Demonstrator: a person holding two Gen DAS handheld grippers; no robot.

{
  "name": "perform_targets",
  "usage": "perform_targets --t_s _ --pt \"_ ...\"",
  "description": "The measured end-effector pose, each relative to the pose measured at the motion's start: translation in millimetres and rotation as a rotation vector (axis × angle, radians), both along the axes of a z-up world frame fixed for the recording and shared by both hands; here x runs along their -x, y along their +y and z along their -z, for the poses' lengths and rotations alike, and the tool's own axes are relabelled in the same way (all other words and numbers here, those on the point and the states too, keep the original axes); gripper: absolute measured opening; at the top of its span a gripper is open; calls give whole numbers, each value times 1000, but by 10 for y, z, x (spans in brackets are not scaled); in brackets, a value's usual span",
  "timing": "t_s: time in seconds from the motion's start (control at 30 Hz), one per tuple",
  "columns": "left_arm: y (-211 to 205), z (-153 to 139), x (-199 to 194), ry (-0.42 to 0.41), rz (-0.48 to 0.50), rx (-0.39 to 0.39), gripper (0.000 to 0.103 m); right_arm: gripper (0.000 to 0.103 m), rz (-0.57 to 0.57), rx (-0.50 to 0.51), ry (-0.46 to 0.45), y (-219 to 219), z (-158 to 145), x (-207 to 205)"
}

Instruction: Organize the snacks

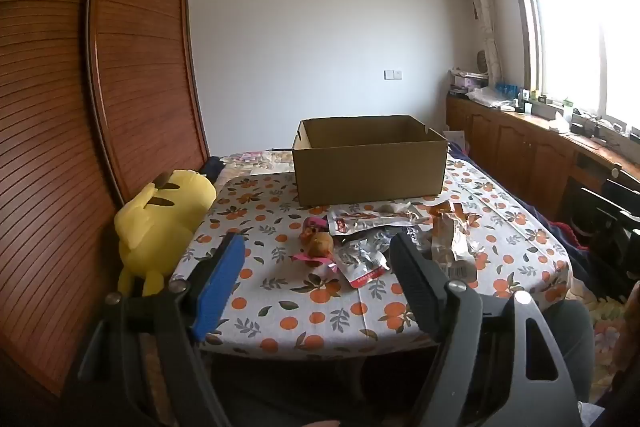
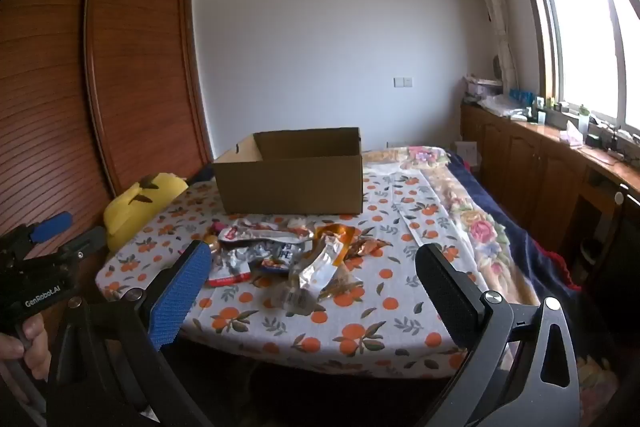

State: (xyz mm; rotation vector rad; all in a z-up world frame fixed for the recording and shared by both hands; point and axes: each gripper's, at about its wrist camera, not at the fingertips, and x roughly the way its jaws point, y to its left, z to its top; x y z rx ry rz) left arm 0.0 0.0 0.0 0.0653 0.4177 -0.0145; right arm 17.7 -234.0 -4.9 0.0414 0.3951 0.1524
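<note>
We hold the left gripper (image 1: pixel 318 259) and right gripper (image 2: pixel 314 277) spread wide, gripping nothing. The snack packets (image 2: pixel 280 255) lie just before the cardboard box (image 2: pixel 292 183); the yellow plush toy (image 1: pixel 160 223) lies left of it.

Cardboard box (image 1: pixel 370 167) floor hidden; snack packets (image 1: pixel 372 227) labels illegible.

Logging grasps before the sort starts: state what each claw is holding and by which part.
Nothing is held. The left claw and right claw are both open and empty; the snack packets lie untouched in front of the cardboard box.
</note>
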Motion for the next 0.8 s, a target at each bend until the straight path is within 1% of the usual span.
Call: perform_targets --t_s 0.8 --pt "11 0 -5 -2 -11 -8 76 103 0 -8 0 -4 8 3"
